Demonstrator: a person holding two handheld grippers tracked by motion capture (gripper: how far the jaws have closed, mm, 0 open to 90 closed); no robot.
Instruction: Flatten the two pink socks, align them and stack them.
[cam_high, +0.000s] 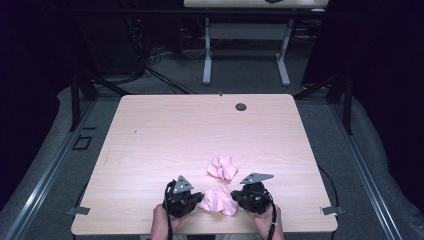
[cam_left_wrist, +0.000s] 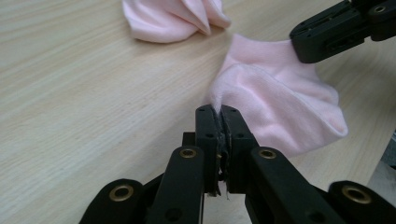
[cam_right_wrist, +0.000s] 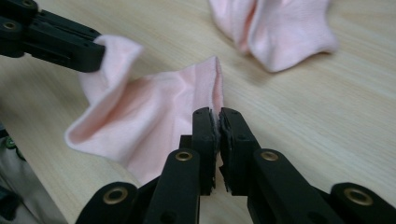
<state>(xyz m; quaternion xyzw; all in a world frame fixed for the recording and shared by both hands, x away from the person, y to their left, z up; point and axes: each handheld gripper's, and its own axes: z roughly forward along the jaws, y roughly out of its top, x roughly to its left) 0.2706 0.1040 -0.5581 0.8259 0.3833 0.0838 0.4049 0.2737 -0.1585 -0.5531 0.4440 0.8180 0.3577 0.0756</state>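
Note:
Two crumpled pink cloth pieces lie on the light wooden table (cam_high: 165, 135). The nearer pink cloth (cam_high: 218, 200) (cam_left_wrist: 275, 102) (cam_right_wrist: 149, 116) sits by the front edge, stretched between both grippers. My left gripper (cam_high: 200, 196) (cam_left_wrist: 219, 112) is shut on its left edge, a pinch of fabric showing between the pads. On the opposite edge, my right gripper (cam_high: 236, 197) (cam_right_wrist: 218, 114) is shut. Each gripper view shows the other gripper clamped on the far side of the cloth. The second pink cloth (cam_high: 222, 167) (cam_left_wrist: 173, 18) (cam_right_wrist: 275, 32) rests loose just beyond.
A dark round grommet (cam_high: 241, 106) sits near the table's far edge. The table's front edge runs just under the person's hands. Another desk (cam_high: 245, 30) stands behind on the grey floor, with dark curtains at both sides.

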